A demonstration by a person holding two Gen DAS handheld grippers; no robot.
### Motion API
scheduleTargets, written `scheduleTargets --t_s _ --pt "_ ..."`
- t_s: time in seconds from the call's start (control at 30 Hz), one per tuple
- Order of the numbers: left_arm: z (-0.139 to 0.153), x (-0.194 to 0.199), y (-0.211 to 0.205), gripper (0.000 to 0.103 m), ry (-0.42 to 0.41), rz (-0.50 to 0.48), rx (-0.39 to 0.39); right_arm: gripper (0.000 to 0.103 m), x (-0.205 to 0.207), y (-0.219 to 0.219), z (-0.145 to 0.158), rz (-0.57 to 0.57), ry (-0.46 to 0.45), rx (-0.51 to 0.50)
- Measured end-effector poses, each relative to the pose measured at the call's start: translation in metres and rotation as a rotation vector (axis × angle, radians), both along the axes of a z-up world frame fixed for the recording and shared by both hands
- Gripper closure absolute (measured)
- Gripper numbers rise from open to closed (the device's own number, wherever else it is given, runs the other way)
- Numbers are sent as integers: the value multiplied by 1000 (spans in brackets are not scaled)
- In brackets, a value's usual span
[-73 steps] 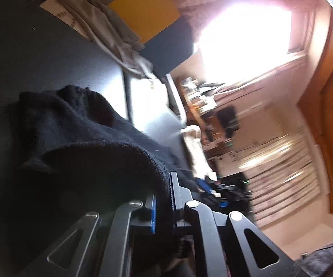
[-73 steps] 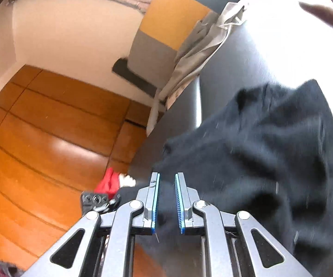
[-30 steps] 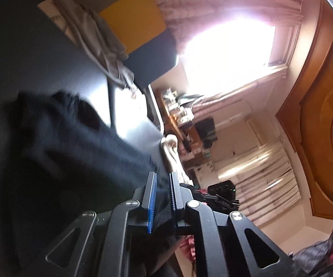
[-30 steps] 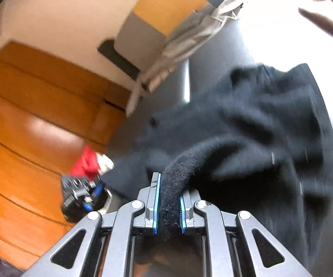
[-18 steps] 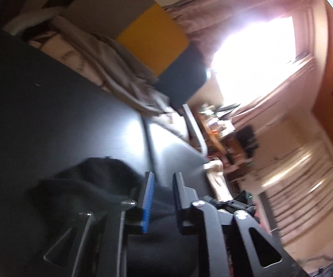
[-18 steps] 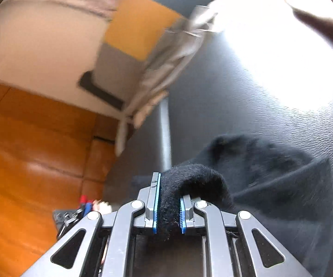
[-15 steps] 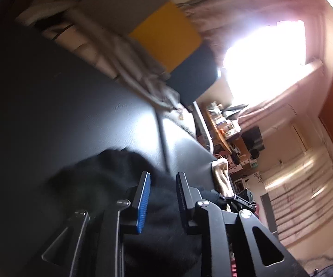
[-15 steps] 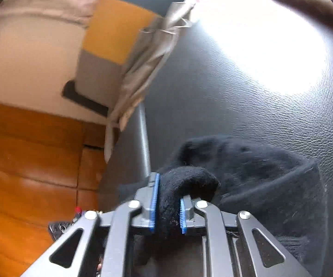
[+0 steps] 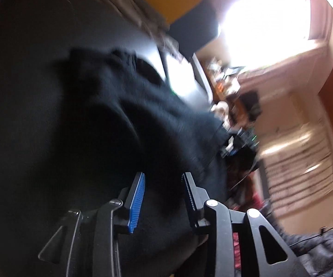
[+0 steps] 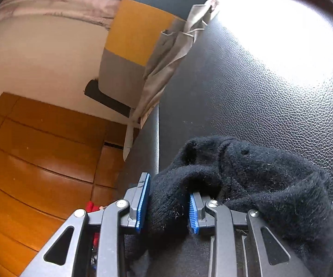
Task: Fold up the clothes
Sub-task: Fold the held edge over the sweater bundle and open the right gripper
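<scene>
**Both claws loosened on the black garment**

Since the earlier frame both claws had widened. The right gripper (image 10: 169, 199) stood with its pads parted, a thick roll of the black fleece garment (image 10: 254, 173) lying loose between them. The left gripper (image 9: 163, 192) was also wide, the same dark cloth (image 9: 124, 120) spread ahead of it and under it, blurred. The garment lay bunched on the black leather surface (image 10: 270, 97) in front of both claws. It seemed soft, light and limp; a hem or edge would probably give the best hold.
</scene>
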State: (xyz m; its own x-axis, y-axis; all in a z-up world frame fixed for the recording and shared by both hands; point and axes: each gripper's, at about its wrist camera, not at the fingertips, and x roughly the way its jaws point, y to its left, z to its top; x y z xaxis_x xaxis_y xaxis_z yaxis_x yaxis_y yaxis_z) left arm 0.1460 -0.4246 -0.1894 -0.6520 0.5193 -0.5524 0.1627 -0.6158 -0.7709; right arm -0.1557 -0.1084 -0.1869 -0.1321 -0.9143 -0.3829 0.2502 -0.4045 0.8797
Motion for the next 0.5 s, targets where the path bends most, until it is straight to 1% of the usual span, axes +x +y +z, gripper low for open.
scheduleTargets --t_s 0.17,0.23,0.3,0.37,0.43,0.5 --pt "-8 -38 40 66 26 -180 34 72 2 -3 2 9 36 15" --pt "-9 -54 46 66 51 -185 44 72 5 -5 2 9 67 12" --pt "-5 -67 41 66 108 -150 77 71 7 -1 2 15 92 9" --pt "7 -79 26 66 181 -85 85 70 8 6 1 21 107 -3" --pt "16 -90 2 66 240 21 88 70 7 13 -2 18 100 -34" --pt "21 -98 -26 66 265 120 111 70 7 19 -3 17 98 -60"
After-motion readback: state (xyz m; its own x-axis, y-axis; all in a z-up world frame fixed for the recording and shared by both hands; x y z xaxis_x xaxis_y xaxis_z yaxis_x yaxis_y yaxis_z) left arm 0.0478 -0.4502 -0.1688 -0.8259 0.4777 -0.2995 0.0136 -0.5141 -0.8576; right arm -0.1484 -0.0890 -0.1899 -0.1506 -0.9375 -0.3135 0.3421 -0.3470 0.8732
